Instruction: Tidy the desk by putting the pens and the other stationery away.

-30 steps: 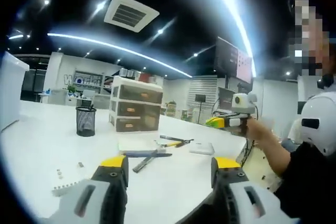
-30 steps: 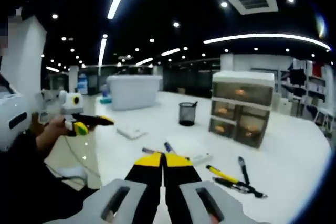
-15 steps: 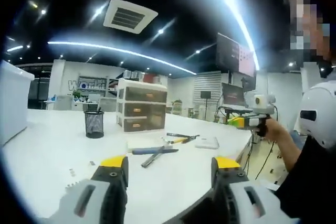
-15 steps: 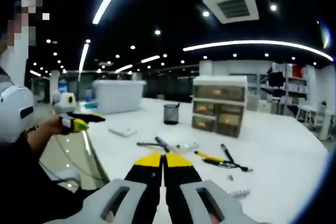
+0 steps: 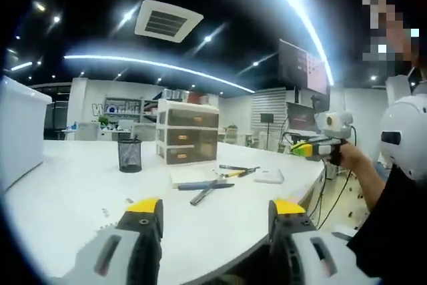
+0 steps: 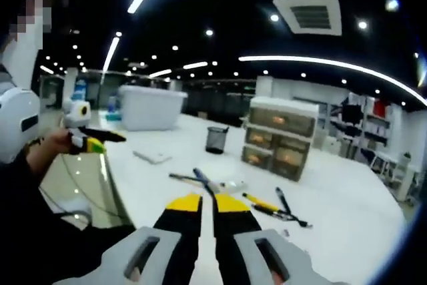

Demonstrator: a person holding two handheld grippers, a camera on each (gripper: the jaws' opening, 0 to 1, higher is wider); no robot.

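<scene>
The left gripper [image 5: 215, 221] was held wide apart and empty above the desk [image 5: 67, 185]; the right gripper [image 6: 200, 206] was nearly closed, holding nothing. Pens [image 5: 207, 185] were scattered near the mesh cup [image 5: 129, 156] and drawers [image 5: 187, 140].

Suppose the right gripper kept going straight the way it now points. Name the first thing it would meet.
Probably the blue pen lying on the white desk, just beyond the right gripper; its jaws are almost closed and empty. Depth is uncertain.
</scene>
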